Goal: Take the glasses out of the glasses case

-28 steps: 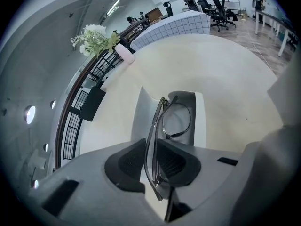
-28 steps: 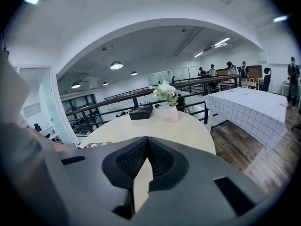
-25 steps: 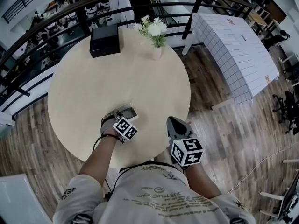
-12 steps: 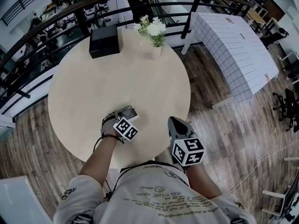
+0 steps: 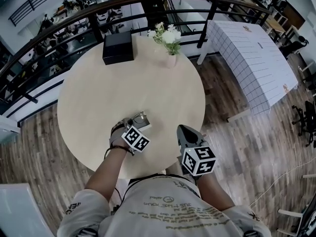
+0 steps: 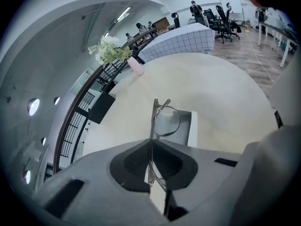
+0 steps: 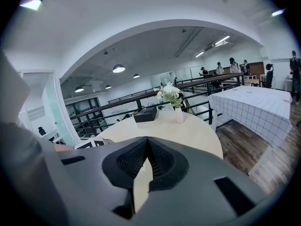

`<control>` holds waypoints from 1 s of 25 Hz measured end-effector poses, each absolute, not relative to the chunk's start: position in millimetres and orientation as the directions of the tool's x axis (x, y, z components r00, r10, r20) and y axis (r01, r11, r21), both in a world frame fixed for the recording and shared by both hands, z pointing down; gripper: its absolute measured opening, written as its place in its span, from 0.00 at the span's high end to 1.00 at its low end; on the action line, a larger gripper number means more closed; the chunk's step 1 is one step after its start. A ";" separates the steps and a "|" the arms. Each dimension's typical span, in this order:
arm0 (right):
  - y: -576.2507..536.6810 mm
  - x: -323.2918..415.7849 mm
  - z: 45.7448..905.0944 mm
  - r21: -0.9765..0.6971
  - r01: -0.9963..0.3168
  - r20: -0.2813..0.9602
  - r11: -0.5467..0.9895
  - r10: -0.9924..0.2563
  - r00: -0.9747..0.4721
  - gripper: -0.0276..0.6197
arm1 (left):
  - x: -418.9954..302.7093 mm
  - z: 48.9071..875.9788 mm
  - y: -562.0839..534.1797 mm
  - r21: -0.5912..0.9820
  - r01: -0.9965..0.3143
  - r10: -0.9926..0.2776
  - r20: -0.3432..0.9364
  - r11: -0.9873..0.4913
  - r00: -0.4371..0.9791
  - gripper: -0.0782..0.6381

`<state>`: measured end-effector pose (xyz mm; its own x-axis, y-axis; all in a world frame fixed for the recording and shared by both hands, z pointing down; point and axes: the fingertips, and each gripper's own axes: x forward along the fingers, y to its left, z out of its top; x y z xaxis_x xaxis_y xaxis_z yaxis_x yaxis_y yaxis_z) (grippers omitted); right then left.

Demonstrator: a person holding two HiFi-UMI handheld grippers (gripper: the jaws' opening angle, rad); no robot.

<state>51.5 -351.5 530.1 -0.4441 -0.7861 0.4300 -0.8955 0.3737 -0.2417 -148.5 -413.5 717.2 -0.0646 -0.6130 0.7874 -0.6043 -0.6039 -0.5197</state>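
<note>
A thin metal-framed pair of glasses (image 6: 165, 120) stands on edge between the jaws of my left gripper (image 6: 150, 145), which is shut on its frame. One lens sticks out past the jaws, over the open grey glasses case (image 6: 186, 132) on the table. In the head view the left gripper (image 5: 129, 125) is at the case (image 5: 139, 117), near the front of the round table (image 5: 123, 78). My right gripper (image 5: 181, 129) hovers at the table's front right edge. In its own view the right gripper (image 7: 146, 146) is shut with nothing between the jaws.
A black box (image 5: 117, 48) and a vase of white flowers (image 5: 169, 37) stand at the table's far side. A dark railing (image 5: 74, 21) curves behind it. A white gridded table (image 5: 249, 58) stands to the right on the wooden floor (image 5: 232, 147).
The head view has shifted slightly, so the table sits a little further right and down in the picture. Both grippers keep their places relative to the table and the case.
</note>
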 end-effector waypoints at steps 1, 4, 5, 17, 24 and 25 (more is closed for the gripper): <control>-351.7 49.3 529.1 -0.243 -0.892 0.426 0.380 -0.784 -0.450 0.93 | -146.1 711.0 -412.5 -0.517 -0.613 -0.620 0.783 -0.598 -0.056 0.86; -350.8 39.8 526.8 -0.246 -0.881 0.417 0.403 -0.777 -0.472 0.93 | -139.3 690.2 -408.3 -0.504 -0.639 -0.641 0.768 -0.581 -0.023 0.86; -349.5 36.5 526.3 -0.247 -0.878 0.415 0.411 -0.774 -0.479 0.93 | -136.5 681.7 -406.3 -0.498 -0.650 -0.650 0.760 -0.574 -0.008 0.86; -348.4 -18.3 490.4 -0.230 -0.819 0.337 0.526 -0.746 -0.574 0.93 | -140.4 573.1 -372.0 -0.306 -0.879 -0.777 0.620 -0.366 0.108 0.86; -360.7 -40.0 481.8 -0.223 -0.780 0.263 0.584 -0.734 -0.626 0.93 | -151.0 521.2 -360.0 -0.139 -0.964 -0.853 0.506 -0.227 0.128 0.86; -364.0 -44.6 479.0 -0.219 -0.777 0.251 0.590 -0.736 -0.629 0.93 | -156.2 513.5 -361.1 -0.116 -0.972 -0.864 0.488 -0.204 0.123 0.86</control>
<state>-44.6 -364.0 479.0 -0.6291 -0.7358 0.2507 -0.7772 0.5897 -0.2194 -156.2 -361.1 513.5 0.1230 -0.8642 0.4879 -0.9721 -0.2038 -0.1160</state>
